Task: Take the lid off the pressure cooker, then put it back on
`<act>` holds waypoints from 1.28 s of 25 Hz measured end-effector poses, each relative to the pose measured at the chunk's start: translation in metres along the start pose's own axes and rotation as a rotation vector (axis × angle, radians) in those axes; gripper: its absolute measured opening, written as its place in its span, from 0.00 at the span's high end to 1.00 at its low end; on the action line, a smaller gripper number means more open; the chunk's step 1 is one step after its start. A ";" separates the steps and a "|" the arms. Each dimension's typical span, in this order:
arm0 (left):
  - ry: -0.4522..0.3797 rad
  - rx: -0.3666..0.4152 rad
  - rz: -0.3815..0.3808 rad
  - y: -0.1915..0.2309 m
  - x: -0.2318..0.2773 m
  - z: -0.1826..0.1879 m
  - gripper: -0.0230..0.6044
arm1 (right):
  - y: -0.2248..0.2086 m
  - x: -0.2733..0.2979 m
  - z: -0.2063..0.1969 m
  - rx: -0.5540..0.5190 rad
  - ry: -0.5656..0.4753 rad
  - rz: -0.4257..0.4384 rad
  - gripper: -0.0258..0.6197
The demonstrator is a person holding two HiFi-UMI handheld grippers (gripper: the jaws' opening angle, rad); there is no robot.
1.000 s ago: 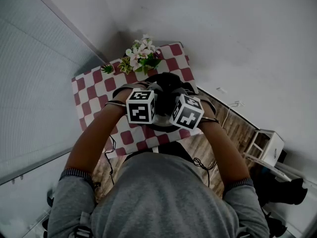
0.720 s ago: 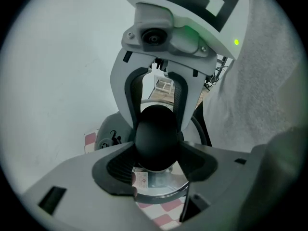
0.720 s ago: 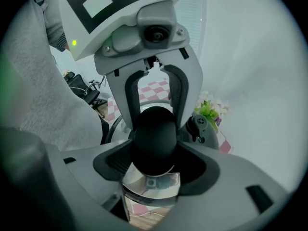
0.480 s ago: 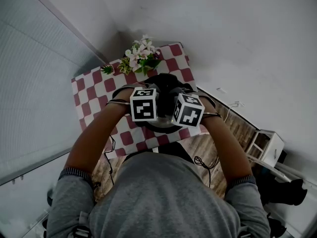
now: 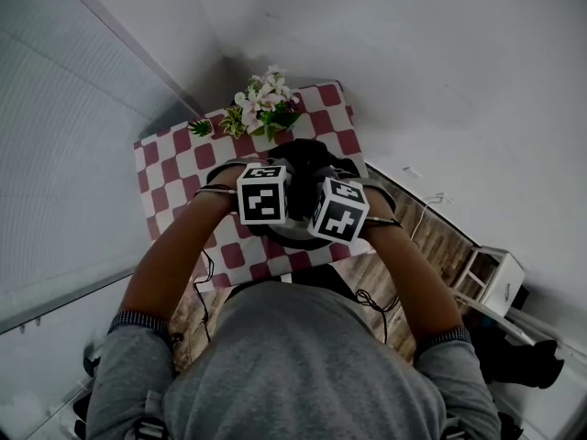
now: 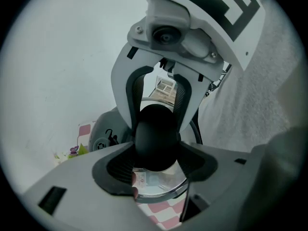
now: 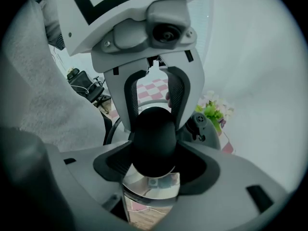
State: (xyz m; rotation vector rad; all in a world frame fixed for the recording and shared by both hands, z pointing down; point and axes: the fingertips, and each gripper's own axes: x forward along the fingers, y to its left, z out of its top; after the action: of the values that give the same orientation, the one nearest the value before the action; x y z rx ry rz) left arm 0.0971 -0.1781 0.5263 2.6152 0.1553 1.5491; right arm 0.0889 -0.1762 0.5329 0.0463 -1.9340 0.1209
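Left tool (image 6: 156, 159) and right tool (image 7: 155, 161) both squeeze the round black knob (image 6: 156, 137) of the shiny steel lid (image 6: 161, 186); I think lifting it straight up comes next.

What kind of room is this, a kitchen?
Probably not a kitchen: a bare indoor corner, seemingly staged. White walls, a small red-and-white checked tablecloth, a bunch of pink-and-white flowers.

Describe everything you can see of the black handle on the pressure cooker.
The black handle is a smooth, rounded, matte end, plastic by its look. It juts over the cooker's shiny metal rim, above the checked tablecloth. The left tongs and right tongs clamp it from opposite sides.
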 end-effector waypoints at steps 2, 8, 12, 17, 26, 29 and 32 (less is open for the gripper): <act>-0.006 0.005 -0.004 0.000 0.000 0.000 0.49 | 0.000 0.000 0.000 0.009 0.009 -0.003 0.51; -0.023 0.038 -0.008 0.000 0.001 0.000 0.49 | -0.001 0.001 0.001 0.064 0.028 -0.028 0.50; -0.019 0.063 -0.009 -0.001 -0.001 0.000 0.49 | -0.001 0.001 0.002 0.113 0.032 -0.045 0.50; -0.039 0.053 -0.001 -0.002 0.000 0.002 0.49 | 0.001 0.001 -0.001 0.045 0.014 -0.037 0.51; -0.057 0.025 0.037 -0.001 0.002 0.003 0.49 | 0.002 0.003 -0.001 0.008 -0.019 -0.033 0.51; -0.075 0.029 0.051 -0.002 0.003 0.003 0.49 | 0.002 0.003 -0.004 0.015 0.020 -0.032 0.51; -0.083 0.014 0.039 -0.002 0.002 0.003 0.49 | 0.002 0.003 -0.003 -0.015 -0.002 -0.014 0.50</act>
State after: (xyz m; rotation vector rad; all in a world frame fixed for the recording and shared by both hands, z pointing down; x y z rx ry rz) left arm 0.1005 -0.1757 0.5269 2.7032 0.1102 1.4530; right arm 0.0904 -0.1735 0.5366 0.0502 -1.9356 0.0970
